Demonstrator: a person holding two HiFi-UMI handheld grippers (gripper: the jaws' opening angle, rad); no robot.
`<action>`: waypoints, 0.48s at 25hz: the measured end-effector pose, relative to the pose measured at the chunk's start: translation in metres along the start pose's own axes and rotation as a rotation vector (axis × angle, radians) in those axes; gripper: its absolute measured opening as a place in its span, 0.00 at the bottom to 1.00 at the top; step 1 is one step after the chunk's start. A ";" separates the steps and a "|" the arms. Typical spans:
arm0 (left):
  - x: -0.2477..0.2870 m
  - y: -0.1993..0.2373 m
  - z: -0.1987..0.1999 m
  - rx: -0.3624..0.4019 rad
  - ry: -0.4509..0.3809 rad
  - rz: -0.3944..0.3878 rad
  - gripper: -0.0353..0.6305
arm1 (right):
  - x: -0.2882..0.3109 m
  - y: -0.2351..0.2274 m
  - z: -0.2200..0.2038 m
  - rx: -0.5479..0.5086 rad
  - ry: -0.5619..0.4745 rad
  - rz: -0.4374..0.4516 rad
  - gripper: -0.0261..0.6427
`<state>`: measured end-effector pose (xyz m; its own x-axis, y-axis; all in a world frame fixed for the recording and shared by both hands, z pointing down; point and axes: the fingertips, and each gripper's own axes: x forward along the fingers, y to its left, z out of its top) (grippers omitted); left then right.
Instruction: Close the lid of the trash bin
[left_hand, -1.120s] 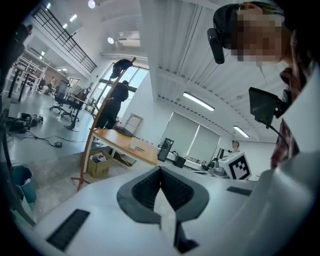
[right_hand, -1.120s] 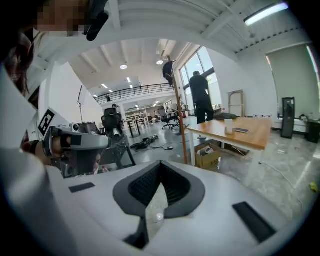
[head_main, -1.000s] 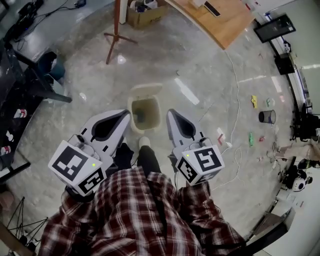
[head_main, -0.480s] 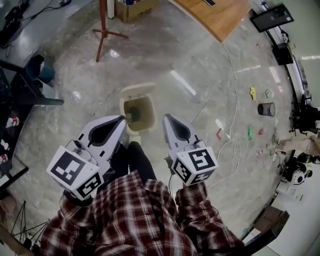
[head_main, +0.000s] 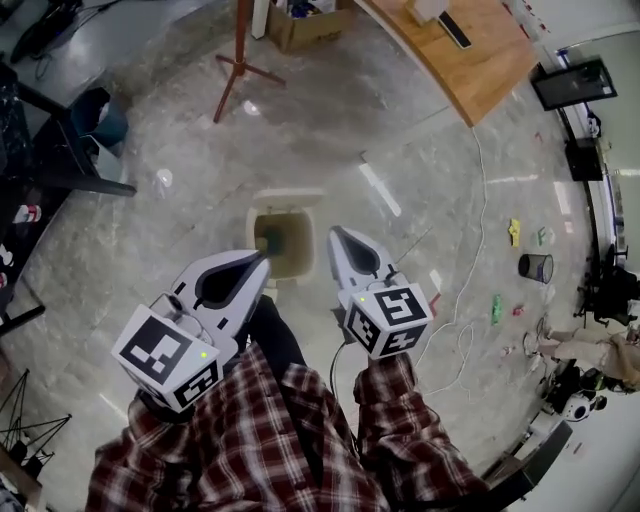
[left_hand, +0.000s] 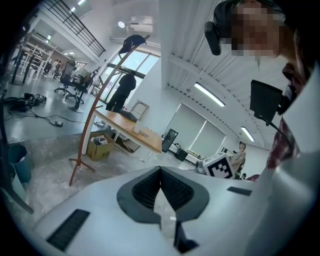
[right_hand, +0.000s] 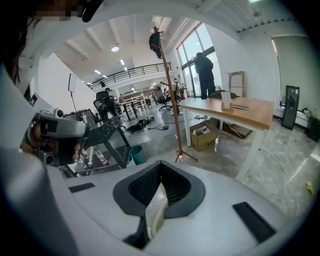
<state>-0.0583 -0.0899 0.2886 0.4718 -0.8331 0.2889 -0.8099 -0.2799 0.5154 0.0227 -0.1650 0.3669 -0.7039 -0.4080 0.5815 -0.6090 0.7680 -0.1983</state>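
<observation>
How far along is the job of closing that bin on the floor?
Nothing looks done yet: the bin is open, with its lid tipped back on the far side and the inside showing. In hand: the left gripper and right gripper, both shut and empty, hang near the bin's front, apparently touching nothing. Left to do: reach the lid and swing it down.

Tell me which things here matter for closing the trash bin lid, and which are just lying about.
For the job: trash bin, open; left gripper and right gripper, both shut.
Just lying about: coat stand, cardboard box, wooden table, white cable, wire basket.
</observation>
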 end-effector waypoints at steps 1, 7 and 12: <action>0.002 0.003 -0.003 -0.005 0.000 0.006 0.07 | 0.010 -0.002 -0.001 -0.015 0.015 0.010 0.06; 0.003 0.039 -0.027 -0.070 0.008 0.063 0.07 | 0.086 -0.011 -0.025 -0.133 0.159 0.116 0.06; 0.003 0.065 -0.054 -0.131 0.018 0.110 0.07 | 0.135 -0.022 -0.056 -0.372 0.333 0.226 0.09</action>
<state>-0.0905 -0.0850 0.3664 0.3897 -0.8464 0.3630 -0.8052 -0.1218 0.5804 -0.0386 -0.2098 0.4942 -0.6119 -0.0806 0.7868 -0.2426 0.9660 -0.0897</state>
